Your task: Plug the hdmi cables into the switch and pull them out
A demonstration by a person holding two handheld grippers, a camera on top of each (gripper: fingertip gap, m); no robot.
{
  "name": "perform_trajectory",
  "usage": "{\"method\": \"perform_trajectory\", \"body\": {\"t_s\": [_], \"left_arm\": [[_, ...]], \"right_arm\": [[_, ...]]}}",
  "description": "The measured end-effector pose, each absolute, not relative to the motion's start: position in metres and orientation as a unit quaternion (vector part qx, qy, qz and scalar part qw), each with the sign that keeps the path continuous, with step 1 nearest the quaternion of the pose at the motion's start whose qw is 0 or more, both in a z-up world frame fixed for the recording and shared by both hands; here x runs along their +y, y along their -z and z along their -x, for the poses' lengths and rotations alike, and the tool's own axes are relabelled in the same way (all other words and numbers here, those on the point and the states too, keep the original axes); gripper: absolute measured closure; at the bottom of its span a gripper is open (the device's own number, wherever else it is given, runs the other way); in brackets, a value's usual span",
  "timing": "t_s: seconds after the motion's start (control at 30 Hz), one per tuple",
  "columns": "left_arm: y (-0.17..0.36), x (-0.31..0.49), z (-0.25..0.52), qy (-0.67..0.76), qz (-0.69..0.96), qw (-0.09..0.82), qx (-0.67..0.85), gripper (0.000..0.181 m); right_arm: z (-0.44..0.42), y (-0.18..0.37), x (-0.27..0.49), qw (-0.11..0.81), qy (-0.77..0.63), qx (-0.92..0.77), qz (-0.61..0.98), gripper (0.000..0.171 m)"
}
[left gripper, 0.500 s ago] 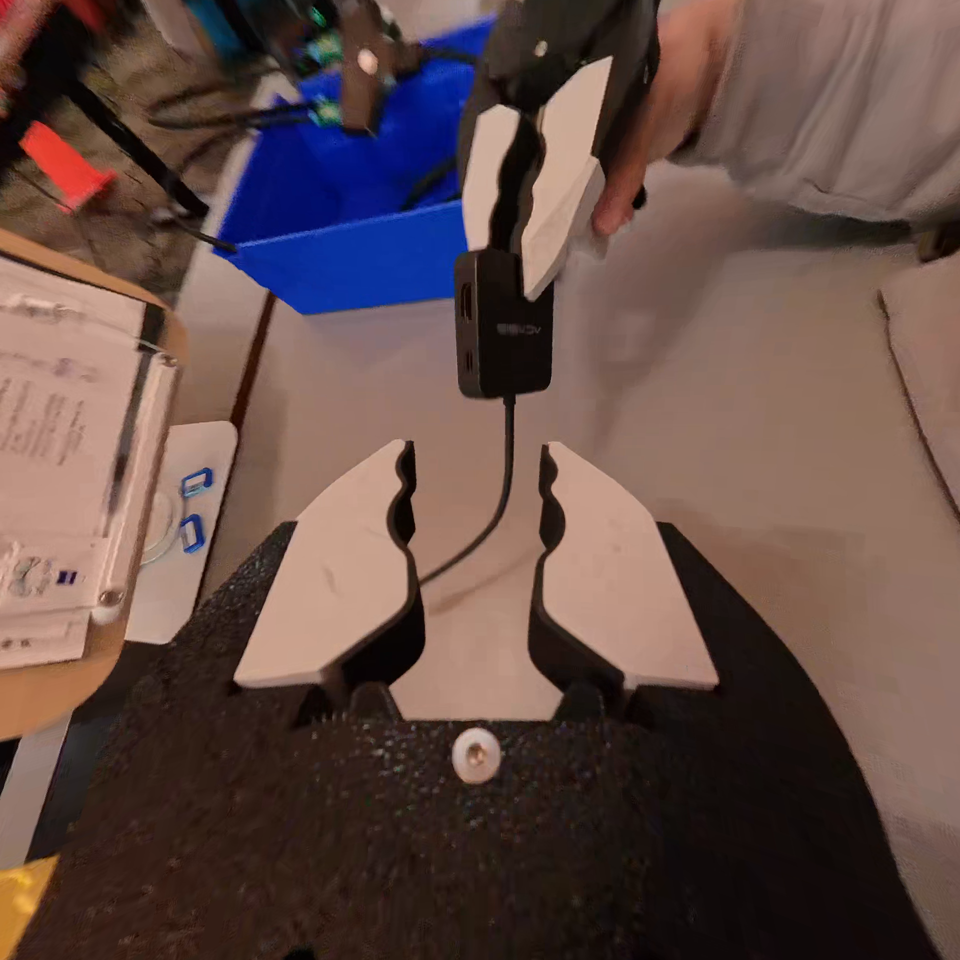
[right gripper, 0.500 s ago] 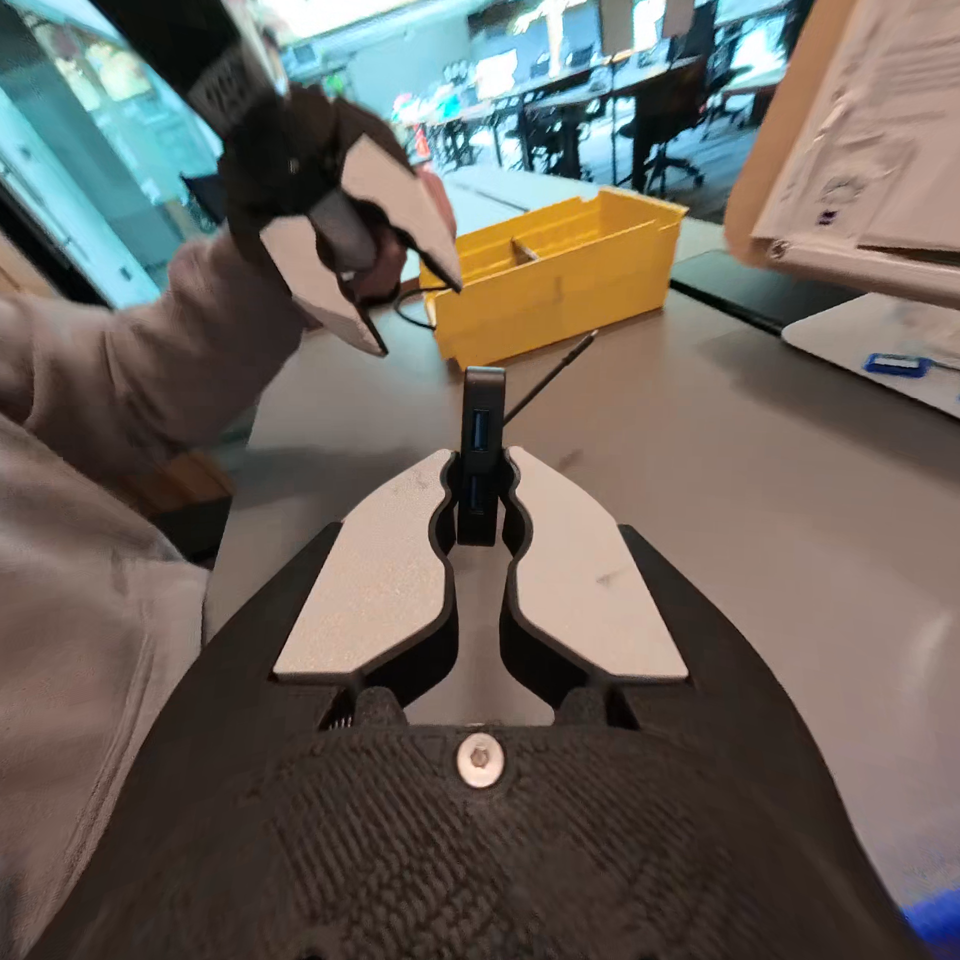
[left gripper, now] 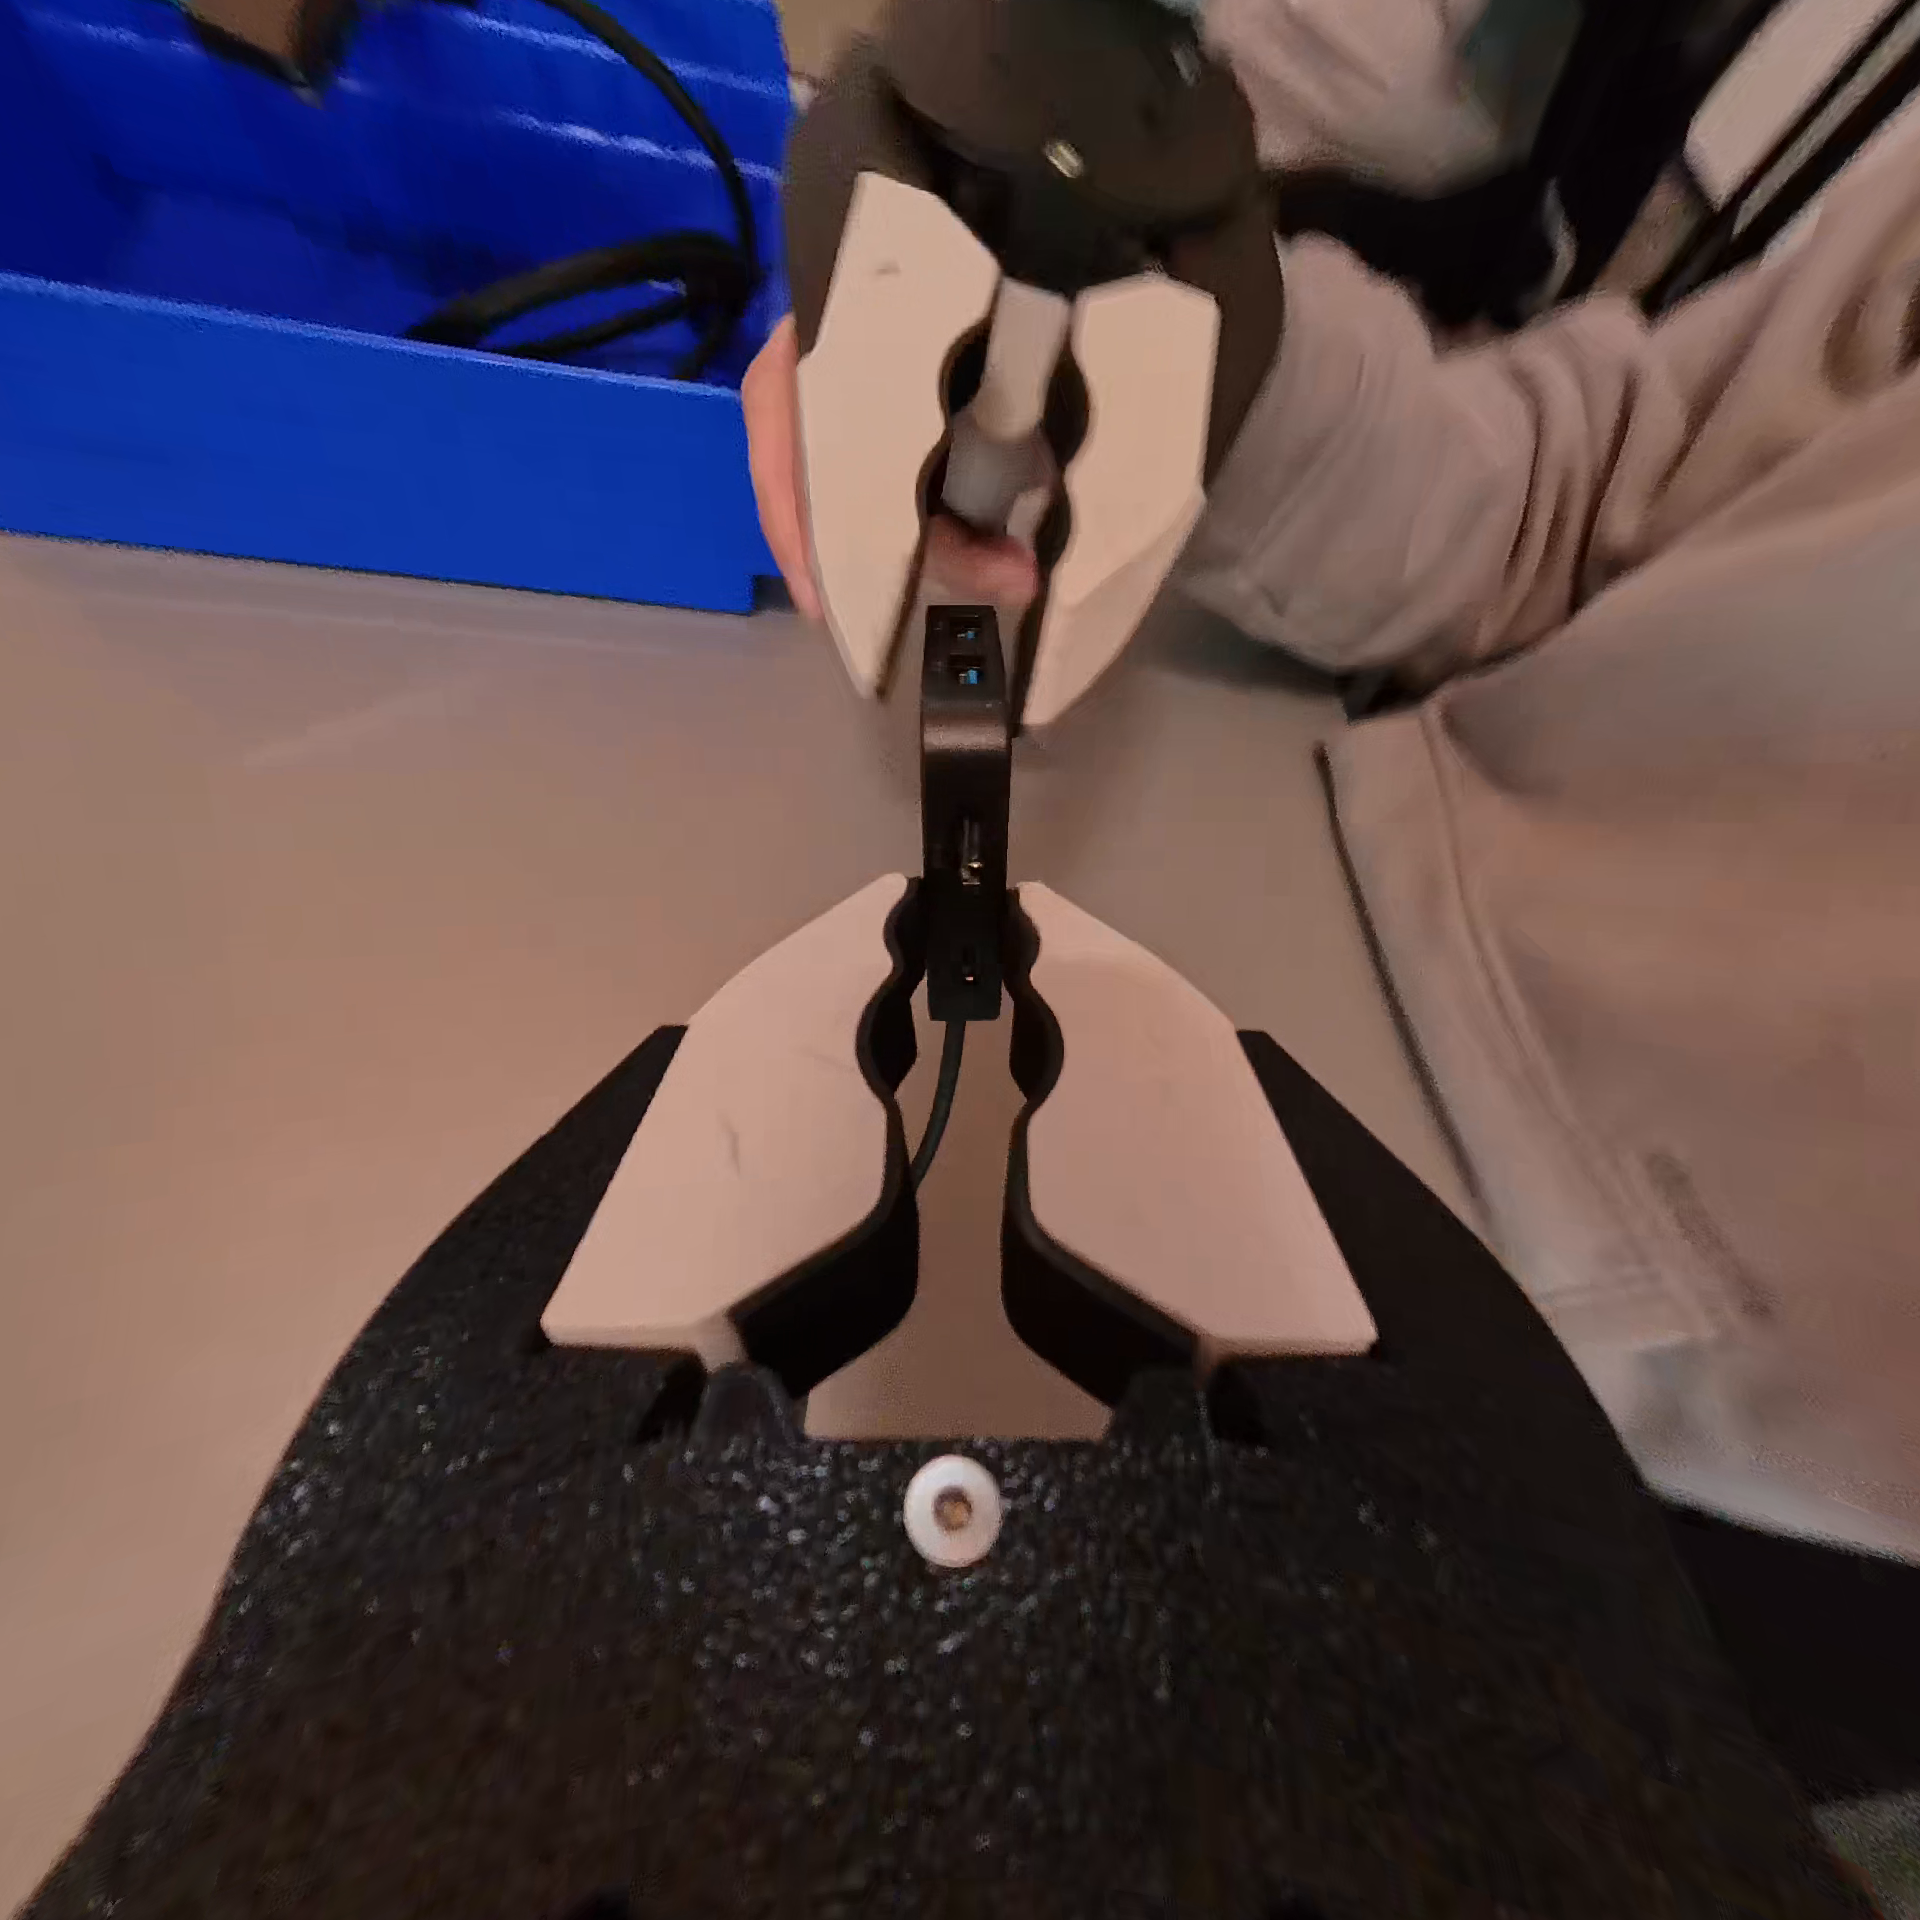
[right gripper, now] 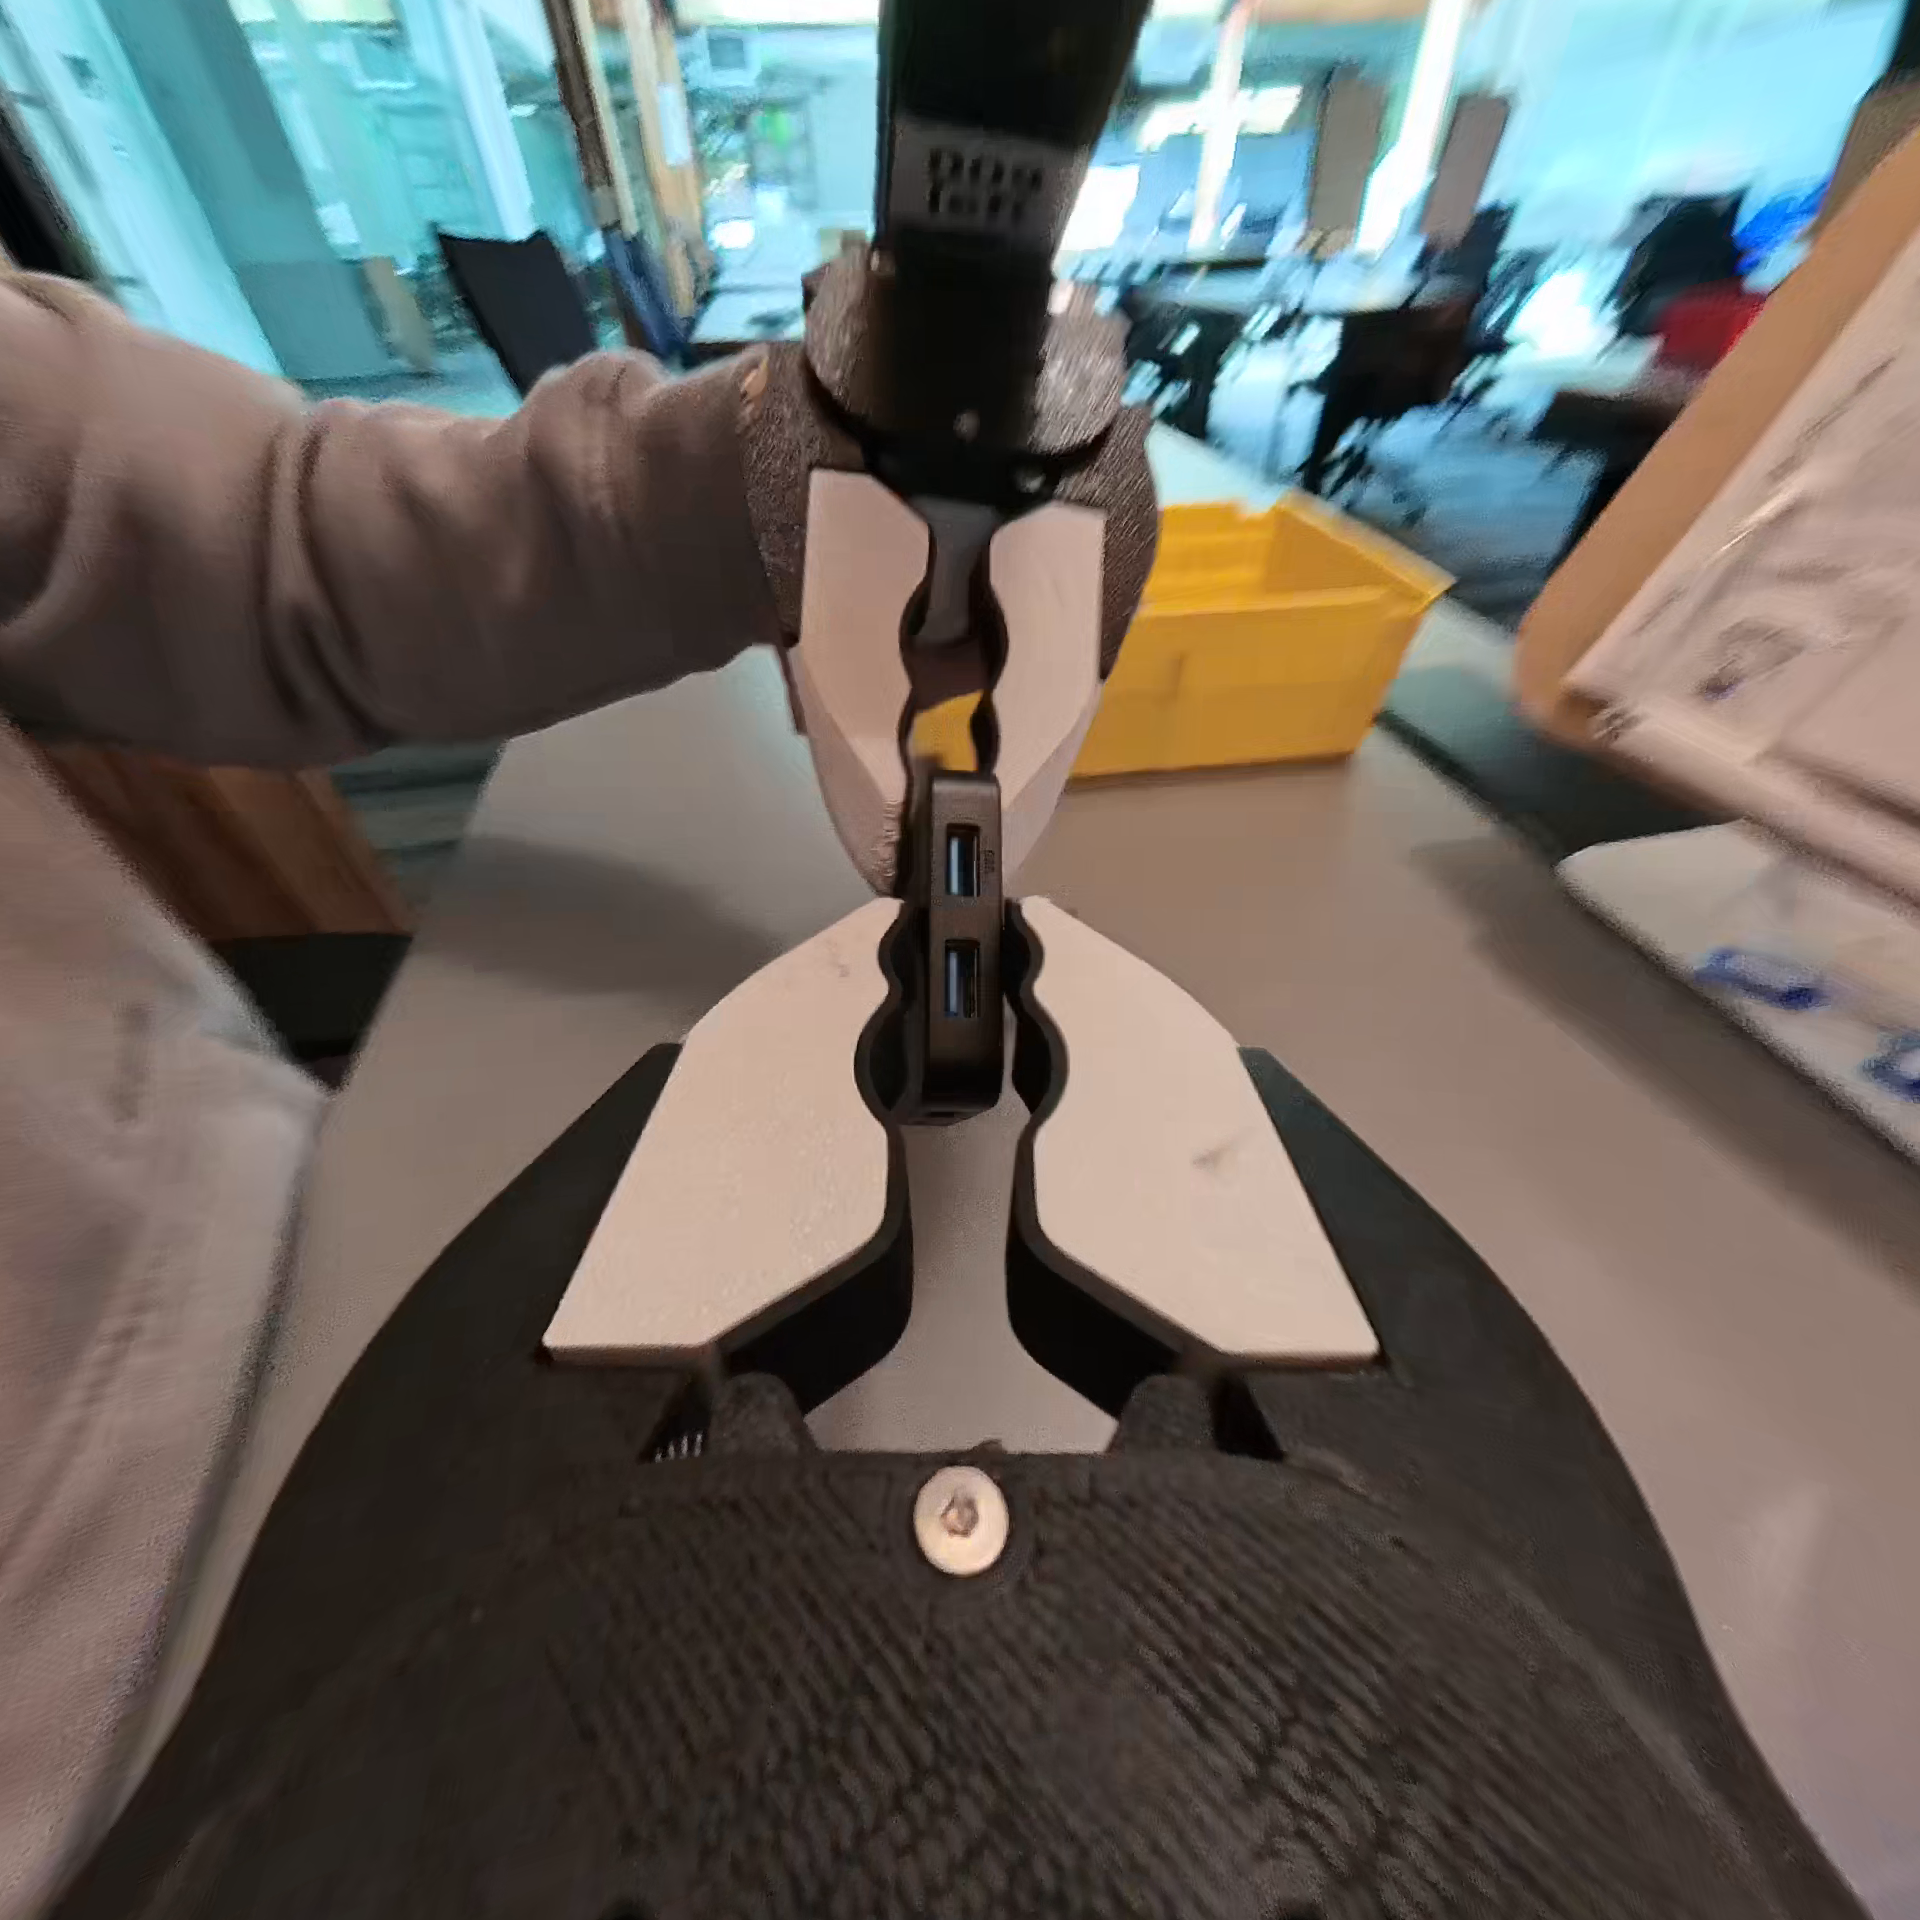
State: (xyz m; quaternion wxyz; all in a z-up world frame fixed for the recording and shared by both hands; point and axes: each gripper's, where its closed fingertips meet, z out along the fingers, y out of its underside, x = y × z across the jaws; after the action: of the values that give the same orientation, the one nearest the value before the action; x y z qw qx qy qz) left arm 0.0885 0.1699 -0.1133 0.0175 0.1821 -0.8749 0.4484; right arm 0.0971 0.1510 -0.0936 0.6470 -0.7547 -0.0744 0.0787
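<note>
**Between two tools, a switch above the surface**

Between its fingertips, the left tool (left gripper: 961, 935) is clamping the cabled end of the black switch (left gripper: 966, 790); the right tool (right gripper: 951, 997) is pinching the opposite end. Its thin cable (left gripper: 940, 1101) is trailing down toward the grey surface (left gripper: 416, 831), near a blue bin (left gripper: 364, 447) and a yellow bin (right gripper: 1247, 644).

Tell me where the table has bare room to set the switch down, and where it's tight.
Bare table lies open between the blue bin and the left gripper. There is also free surface between the yellow bin and the white sheet. It is crowded at the centre, where both grippers clamp the switch, and beside the person's sleeve.
</note>
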Motion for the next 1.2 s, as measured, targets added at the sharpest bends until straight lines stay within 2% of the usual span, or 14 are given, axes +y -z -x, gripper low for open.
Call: {"method": "perform_trajectory", "body": {"t_s": [0.13,0.23,0.3,0.4,0.7,0.87,1.07,1.2], "left_arm": [[0.091,0.176,-0.096,-0.524,-0.312,0.121,-0.783,0.168],[0.094,0.181,-0.092,-0.532,-0.372,0.221,-0.728,0.168],[0.097,0.181,-0.091,-0.537,-0.404,0.286,-0.683,0.168],[0.099,0.179,-0.093,-0.552,-0.432,0.329,-0.633,0.168],[0.119,0.171,-0.095,-0.529,-0.463,0.317,-0.637,0.168],[0.121,0.168,-0.098,-0.526,-0.467,0.313,-0.639,0.168],[0.125,0.171,-0.105,-0.53,-0.475,0.284,-0.643,0.167],[0.127,0.18,-0.113,-0.53,-0.471,0.204,-0.675,0.159]], "right_arm": [[-0.107,0.072,0.145,0.728,0.05,-0.103,0.676,0.104],[-0.108,0.078,0.147,0.723,0.124,-0.14,0.665,0.091],[-0.113,0.087,0.153,0.701,0.182,-0.148,0.673,0.073],[-0.114,0.102,0.163,0.681,0.213,-0.156,0.683,0.074],[-0.108,0.124,0.17,0.678,0.161,-0.158,0.7,0.099],[-0.109,0.13,0.17,0.683,0.132,-0.137,0.705,0.099],[-0.116,0.137,0.173,0.673,0.108,-0.099,0.725,0.099],[-0.118,0.144,0.175,0.672,0.059,-0.068,0.735,0.098]]}}
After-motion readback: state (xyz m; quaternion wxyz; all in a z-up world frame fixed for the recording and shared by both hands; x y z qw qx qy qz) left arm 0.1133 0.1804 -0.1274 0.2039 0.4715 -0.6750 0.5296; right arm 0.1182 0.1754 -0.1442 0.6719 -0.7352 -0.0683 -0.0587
